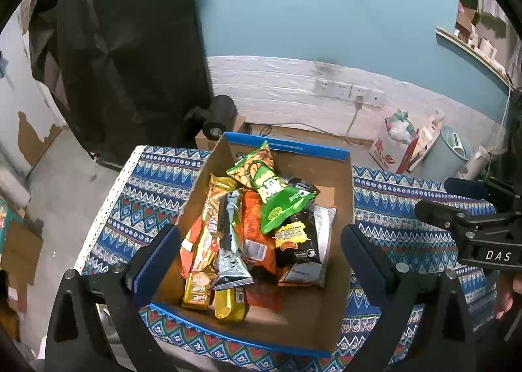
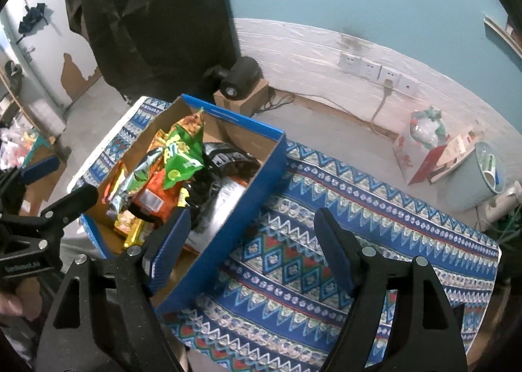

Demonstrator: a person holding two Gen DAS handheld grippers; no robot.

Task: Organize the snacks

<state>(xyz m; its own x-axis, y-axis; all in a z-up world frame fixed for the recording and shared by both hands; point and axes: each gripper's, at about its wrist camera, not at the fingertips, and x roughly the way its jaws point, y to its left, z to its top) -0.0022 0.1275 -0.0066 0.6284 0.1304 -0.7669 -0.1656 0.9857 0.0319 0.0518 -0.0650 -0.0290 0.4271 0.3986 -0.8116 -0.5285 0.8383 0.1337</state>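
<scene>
Left gripper (image 1: 261,251) and right gripper (image 2: 251,248): both spread wide, holding nothing. Cardboard box (image 1: 339,176) on the patterned cloth (image 2: 359,196), heaped with snack packets. Green bag (image 1: 277,199) on top: likely light, crinkly, slippery; pinch its crimped end seam.

Dim, bluish indoor light; sharp center, heavy fisheye curvature, black vignetted corners.

Blue-edged box (image 1: 287,143), zigzag-patt. cloth (image 2: 359,196)
</scene>
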